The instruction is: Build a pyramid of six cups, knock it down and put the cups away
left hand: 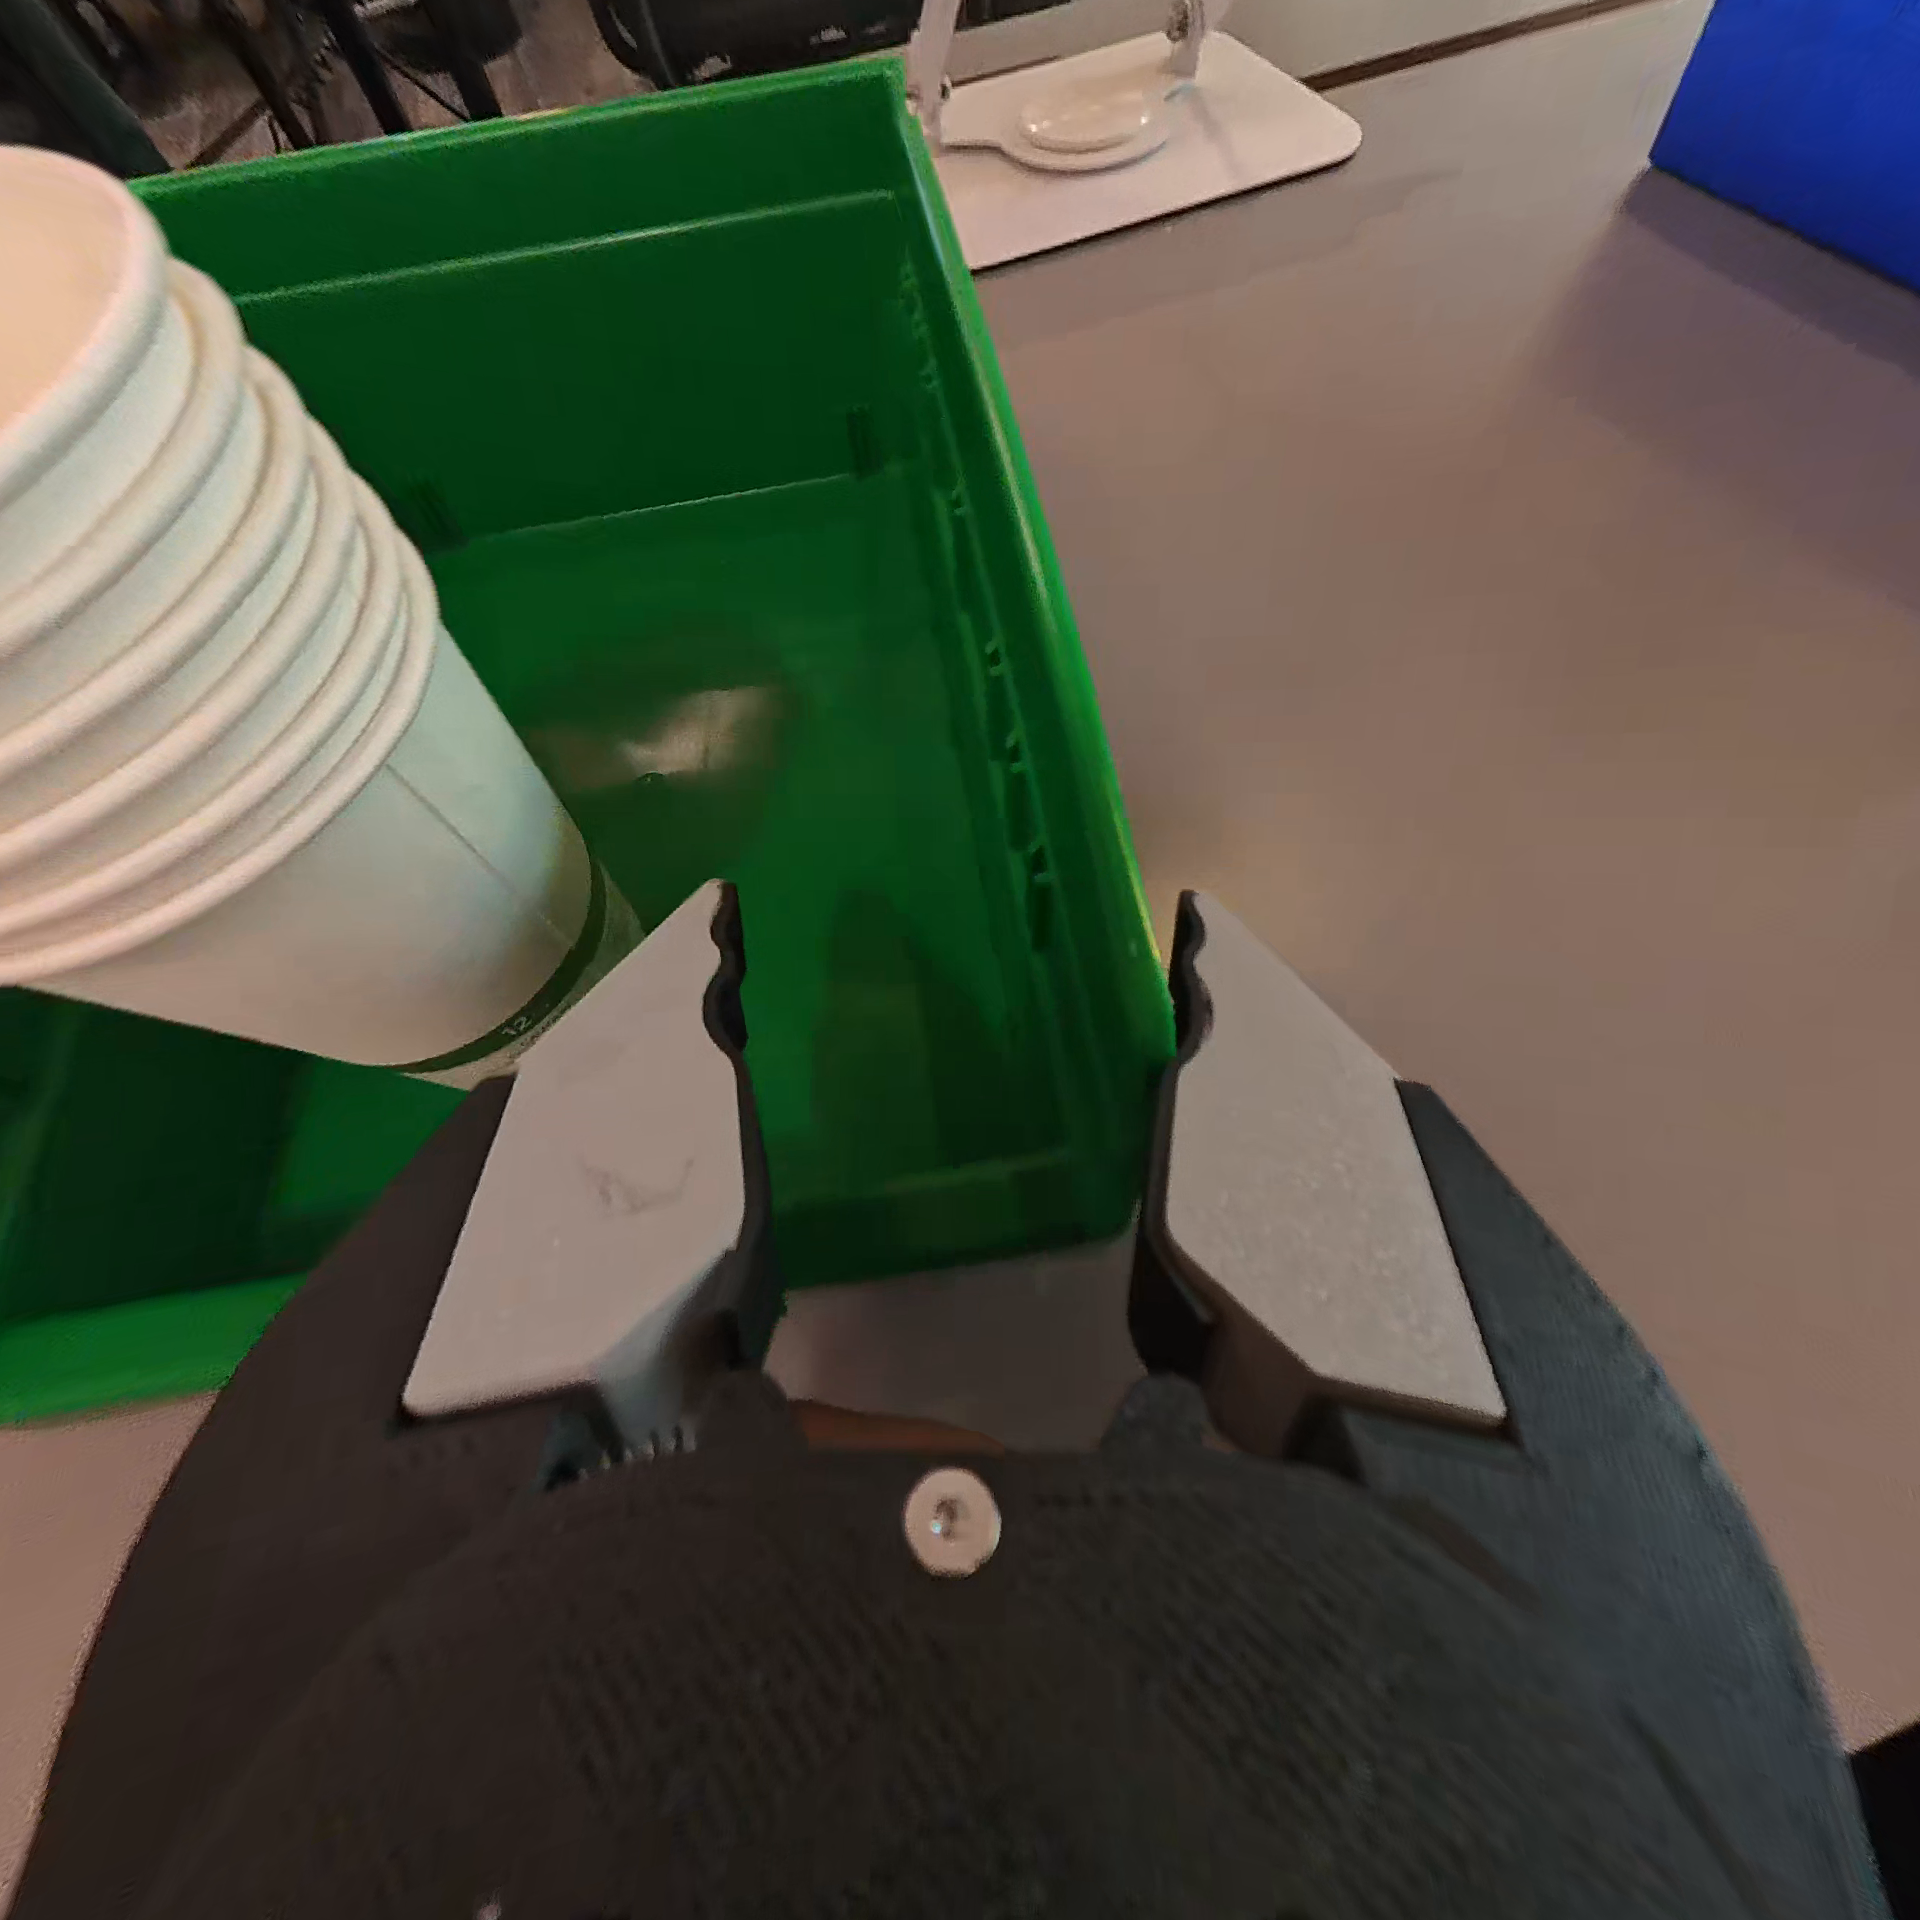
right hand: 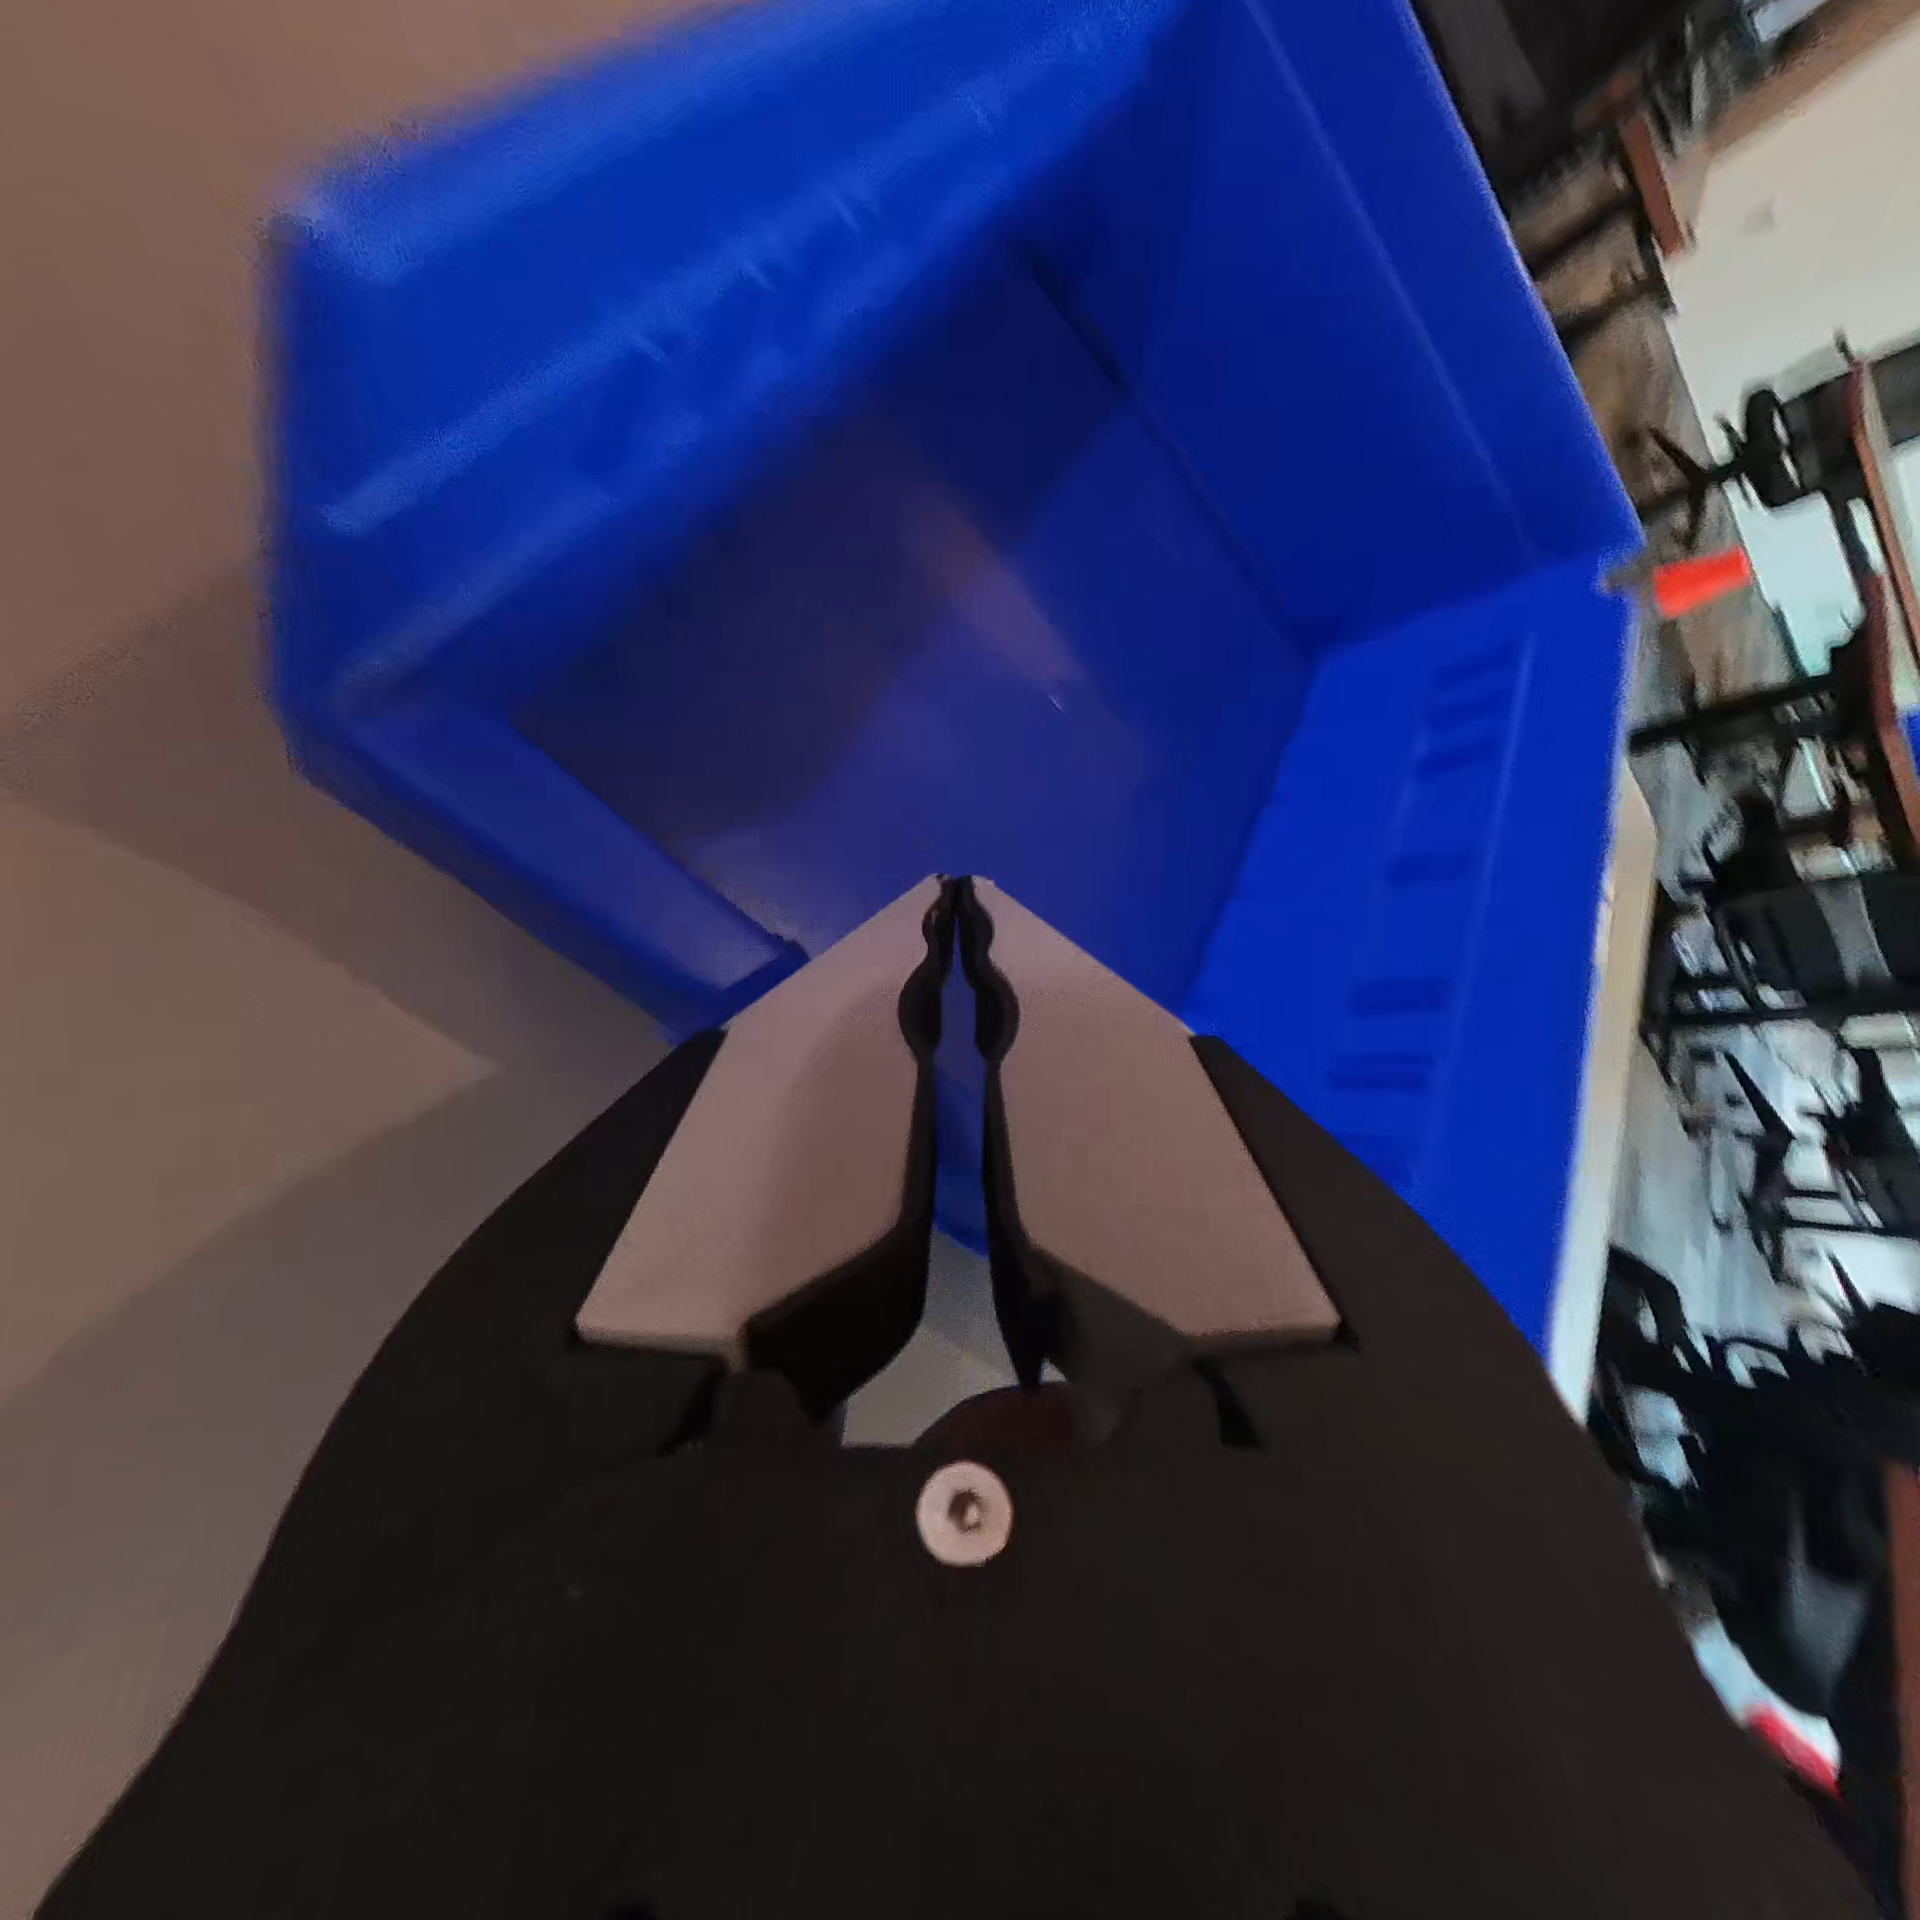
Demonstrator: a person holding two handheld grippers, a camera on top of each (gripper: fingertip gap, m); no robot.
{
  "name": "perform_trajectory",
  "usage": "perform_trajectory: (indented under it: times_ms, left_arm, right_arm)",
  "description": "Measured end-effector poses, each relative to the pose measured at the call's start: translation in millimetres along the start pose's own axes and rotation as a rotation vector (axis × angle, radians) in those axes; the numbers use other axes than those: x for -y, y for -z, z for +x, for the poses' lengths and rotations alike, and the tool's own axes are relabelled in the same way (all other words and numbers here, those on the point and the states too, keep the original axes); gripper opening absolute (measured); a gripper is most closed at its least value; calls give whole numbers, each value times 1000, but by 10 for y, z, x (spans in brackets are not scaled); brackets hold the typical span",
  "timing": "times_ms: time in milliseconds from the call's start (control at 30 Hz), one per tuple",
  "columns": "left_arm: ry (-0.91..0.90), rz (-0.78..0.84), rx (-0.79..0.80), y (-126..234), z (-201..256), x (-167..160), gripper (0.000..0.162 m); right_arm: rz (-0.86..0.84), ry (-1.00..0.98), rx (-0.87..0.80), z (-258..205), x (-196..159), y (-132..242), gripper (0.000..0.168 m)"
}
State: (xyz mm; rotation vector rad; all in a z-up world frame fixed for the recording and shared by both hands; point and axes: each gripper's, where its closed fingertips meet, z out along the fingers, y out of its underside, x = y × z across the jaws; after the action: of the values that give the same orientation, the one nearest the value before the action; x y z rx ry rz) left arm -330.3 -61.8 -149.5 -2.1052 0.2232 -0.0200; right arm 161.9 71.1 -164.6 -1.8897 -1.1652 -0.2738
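Indoor light, moderate and warm-toned. Left wrist view is mostly sharp; the stack of white paper cups (left hand: 208, 665) is soft and overexposed at the top left, and a pale glare patch sits on the green bin (left hand: 665, 416) floor. Right wrist view is motion-blurred: blue bin (right hand: 831, 416) edges smear, background racks streak. The grey table (right hand: 156, 935) shows angular shadows. Wide-angle bending at the edges.

Black ribbed gripper bodies (left hand: 961, 914) (right hand: 956, 883), grey wedge jaws, silver centre screws (left hand: 952, 1524)
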Motion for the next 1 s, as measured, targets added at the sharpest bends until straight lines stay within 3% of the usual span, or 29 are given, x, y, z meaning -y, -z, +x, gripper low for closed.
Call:
perform_trajectory:
  times_ms: [33,100,200,267,400,533,567,633,733,833,1000]
  left_arm:
    - [18,14,-2,11,-24,9,82]
    - [41,33,-13,24,-25,31,79]
    - [50,78,-79,38,108,103,45]
    - [59,100,-119,14,214,159,22]
    - [61,105,-94,-120,300,248,28]
    - [26,63,-108,-237,410,308,33]
    - [21,48,-107,-232,408,322,42]
    - [35,53,-111,-136,371,416,58]
    - [121,204,-119,196,235,764,56]
    - [141,311,11,491,-130,1002,52]
    - [45,209,141,556,-543,1078,50]
  right_arm:
    - [-28,-14,-37,97,-91,-6,0]
    - [-34,-50,-48,193,-194,-4,0]
    - [-9,-106,-5,169,-202,44,0]
    - [115,-146,85,-4,61,183,6]
    - [416,-193,333,-525,824,676,12]
    - [546,-137,472,-1083,1431,872,25]
    - [563,-124,517,-1253,1555,868,27]
    - [512,-99,509,-1452,1679,651,27]
    - [437,-89,354,-1388,1802,189,31]
    - [446,-74,413,-1477,2000,41,34]
    - [496,-27,349,-1458,2228,-224,34]
